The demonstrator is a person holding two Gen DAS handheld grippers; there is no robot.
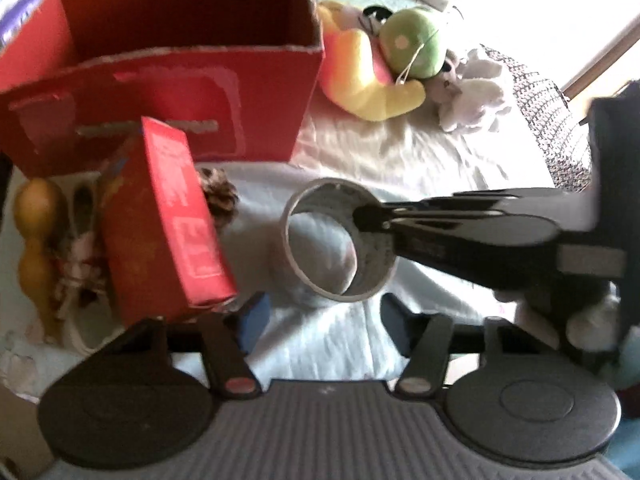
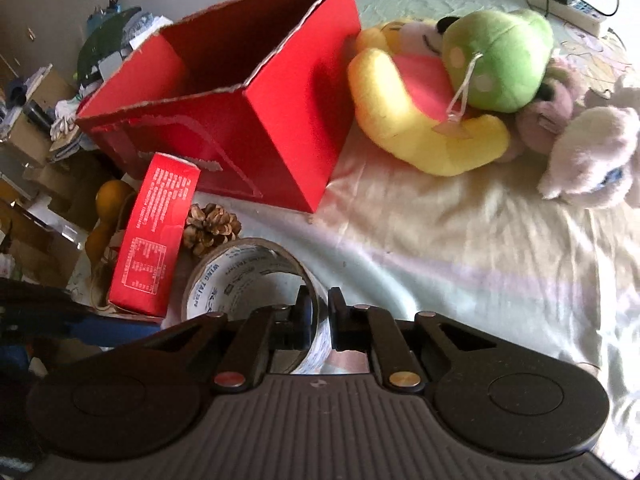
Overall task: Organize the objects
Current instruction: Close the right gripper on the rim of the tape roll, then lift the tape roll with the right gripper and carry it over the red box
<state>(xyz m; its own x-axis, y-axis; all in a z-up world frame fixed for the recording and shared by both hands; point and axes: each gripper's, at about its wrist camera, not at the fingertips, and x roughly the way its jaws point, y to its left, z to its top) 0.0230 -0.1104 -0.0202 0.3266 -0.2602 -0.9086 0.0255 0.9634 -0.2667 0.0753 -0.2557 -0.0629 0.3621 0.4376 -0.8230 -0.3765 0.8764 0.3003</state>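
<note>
A roll of clear printed tape stands on its edge on the pale bedsheet. My right gripper is shut on its wall, one finger inside the ring and one outside. In the left wrist view that right gripper reaches in from the right onto the tape roll. My left gripper is open, its blue pads apart with only sheet between them. A small red carton leans just left of its left pad. The small red carton lies beside the tape.
A big open red box stands behind the carton, with a pine cone in front and a yellow gourd to the left. Plush toys and a white plush lie to the right. A power strip sits far back.
</note>
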